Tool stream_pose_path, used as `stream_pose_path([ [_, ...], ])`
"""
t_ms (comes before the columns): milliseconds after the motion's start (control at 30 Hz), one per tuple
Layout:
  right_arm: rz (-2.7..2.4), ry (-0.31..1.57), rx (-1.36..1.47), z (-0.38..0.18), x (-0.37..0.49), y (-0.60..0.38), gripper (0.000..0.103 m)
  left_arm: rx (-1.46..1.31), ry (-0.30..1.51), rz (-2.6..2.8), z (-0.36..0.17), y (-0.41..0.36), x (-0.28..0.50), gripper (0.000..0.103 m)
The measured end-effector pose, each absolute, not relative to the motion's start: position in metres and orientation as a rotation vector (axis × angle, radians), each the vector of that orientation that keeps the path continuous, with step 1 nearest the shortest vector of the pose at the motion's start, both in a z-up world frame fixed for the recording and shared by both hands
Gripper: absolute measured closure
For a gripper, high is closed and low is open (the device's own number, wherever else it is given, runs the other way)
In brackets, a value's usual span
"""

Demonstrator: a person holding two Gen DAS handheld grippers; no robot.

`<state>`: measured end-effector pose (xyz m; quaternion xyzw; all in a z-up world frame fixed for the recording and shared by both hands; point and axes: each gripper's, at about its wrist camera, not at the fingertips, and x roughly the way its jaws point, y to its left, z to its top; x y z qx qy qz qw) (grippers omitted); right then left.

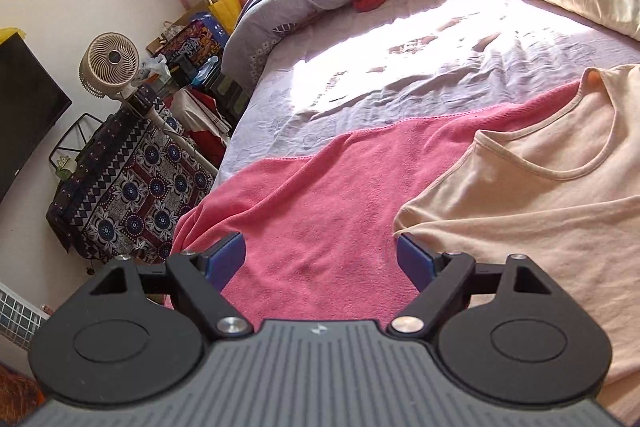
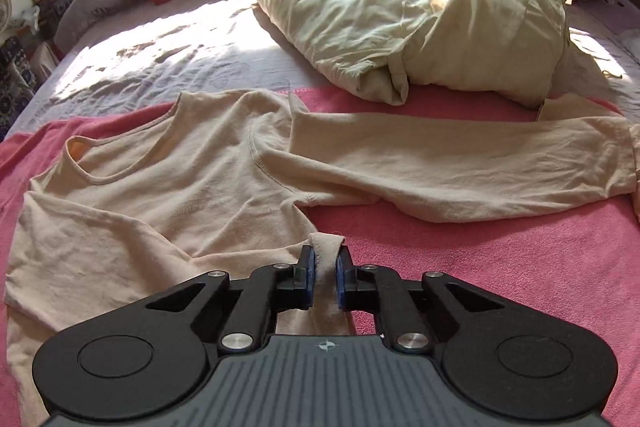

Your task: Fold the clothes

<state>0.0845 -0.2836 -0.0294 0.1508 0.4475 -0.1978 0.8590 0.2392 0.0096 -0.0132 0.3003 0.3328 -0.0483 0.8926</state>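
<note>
On the bed (image 2: pixel 168 39), spread over a pink towel (image 2: pixel 460 267), lies the beige long-sleeved shirt (image 2: pixel 192 187), one sleeve (image 2: pixel 460 167) stretched out sideways towards the pillow (image 2: pixel 400 27). My right hand-held gripper (image 2: pixel 326 277) is pinched almost closed on a bunched bit of the shirt's edge. My left hand-held gripper (image 1: pixel 322 259) hangs wide open and empty over the towel, its right pad (image 1: pixel 414 259) just beside the shirt's other edge. With so little cloth in the pinch, I think a quick lift could slip it free. Pulling from one side alone may drag the shirt and rumple the towel. That loose sleeve could fold under itself, I judge.
</note>
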Motion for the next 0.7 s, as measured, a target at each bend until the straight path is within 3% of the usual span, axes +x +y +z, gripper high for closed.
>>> stream_pose_path([
  [233,-0.381,0.8,0.245,0.019,0.096,-0.29,0.092,0.712,0.623,-0.196,-0.024,-0.019,0.227,0.018],
  [433,-0.317,0.686,0.168,0.055,0.133,-0.291,0.092,0.928,0.453,-0.324,-0.045,-0.052,0.23,0.018],
  [567,-0.276,0.633,0.127,0.081,0.149,-0.29,0.092,0.841,0.409,-0.582,-0.001,-0.048,0.195,0.015],
  [700,-0.249,0.607,0.116,0.102,0.157,-0.287,0.092,0.963,0.345,-0.668,-0.017,-0.055,0.135,0.01],
])
